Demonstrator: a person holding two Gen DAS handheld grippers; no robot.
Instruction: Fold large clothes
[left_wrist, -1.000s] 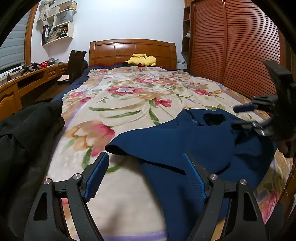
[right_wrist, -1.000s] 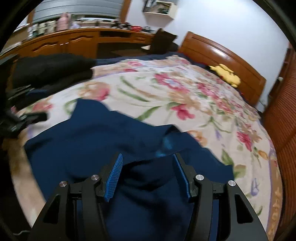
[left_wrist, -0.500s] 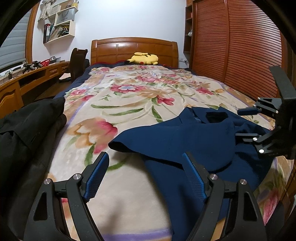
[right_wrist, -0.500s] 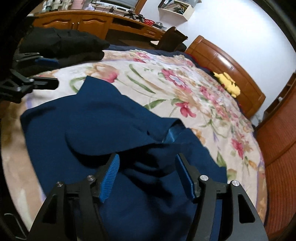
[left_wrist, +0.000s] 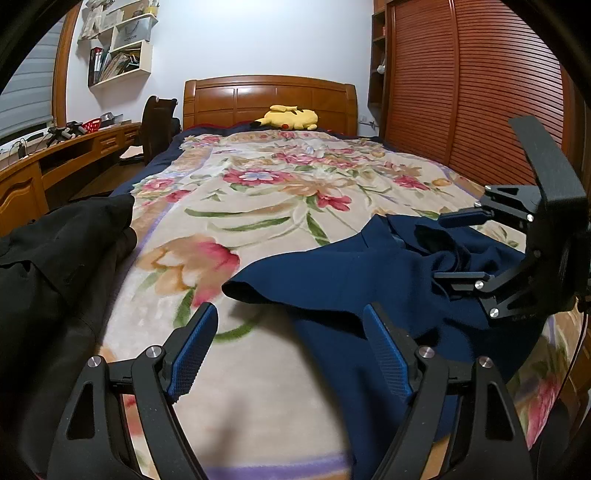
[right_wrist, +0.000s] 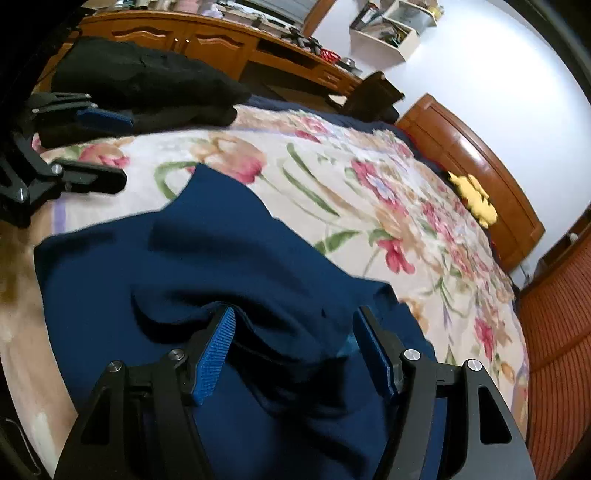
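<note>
Dark navy-blue cloth garment (left_wrist: 369, 273), large and rumpled, spread near the foot of the bed on a cream floral blanket (left_wrist: 258, 206); one flap turned over toward the middle, folds bunched up at the far right in the left wrist view. Same garment (right_wrist: 177, 266) filling the lower half of the right wrist view, with a raised ridge of cloth between the blue pads.

Right hand-held gripper (right_wrist: 295, 332) low over the bunched cloth, jaws apart, pads (right_wrist: 216, 354) not pressing on the fabric; a fold sits between them, touching or not hard to tell. Seen from the other side as a black frame (left_wrist: 461, 247) at the right edge, two fingers spread above and below the wrinkled heap.

Left hand-held gripper (left_wrist: 291, 347) released, jaws wide, nothing between them; hovering over bare blanket just beside the garment's near edge. From the right wrist view, at the left border (right_wrist: 99, 147), clear of the navy cloth.

Black heap of clothing (left_wrist: 55, 258) along the bed's left side, well apart from the navy piece. Farther off: yellow plush toy (left_wrist: 288, 117) against the polished wooden headboard (left_wrist: 269, 96), brown chair (left_wrist: 159, 122) beside the bed, long wooden desk (left_wrist: 74, 147) along the left wall, white wall shelves (left_wrist: 122, 48) with books, slatted reddish wardrobe doors (left_wrist: 472, 92) on the right.
</note>
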